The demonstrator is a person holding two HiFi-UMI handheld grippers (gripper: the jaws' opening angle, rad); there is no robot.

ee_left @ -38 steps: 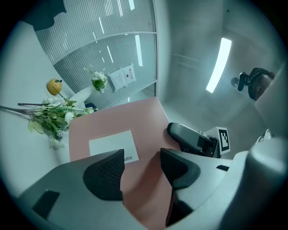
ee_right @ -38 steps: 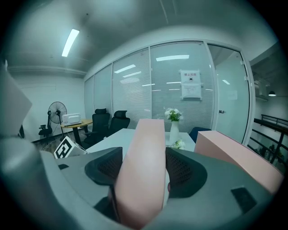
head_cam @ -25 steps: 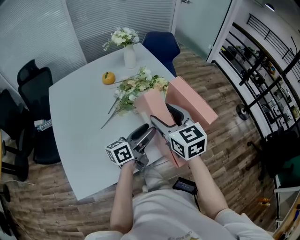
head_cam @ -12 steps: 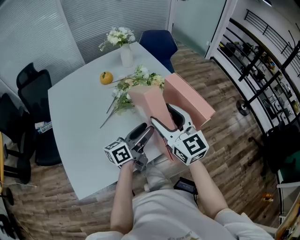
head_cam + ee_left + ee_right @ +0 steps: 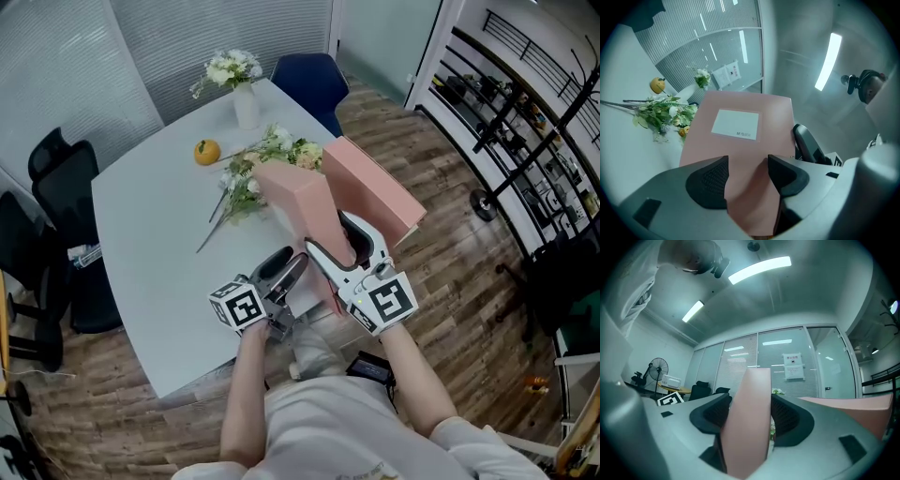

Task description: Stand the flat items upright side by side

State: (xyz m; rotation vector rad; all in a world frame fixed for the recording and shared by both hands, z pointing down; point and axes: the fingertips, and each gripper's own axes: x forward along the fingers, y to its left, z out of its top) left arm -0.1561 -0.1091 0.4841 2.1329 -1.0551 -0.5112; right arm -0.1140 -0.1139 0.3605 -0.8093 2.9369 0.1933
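Item: near pink box, at table near edge, tilted, long axis running up & away from us. We hold its lower end w/ both: left gripper and right gripper clamped on it. 2nd pink box just to its right.

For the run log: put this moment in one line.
left gripper: gripping near pink box | right gripper: gripping same box | second pink box: beside it

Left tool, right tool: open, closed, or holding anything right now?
Left tool: closed on the nearer pink box.
Right tool: closed on that nearer pink box too.
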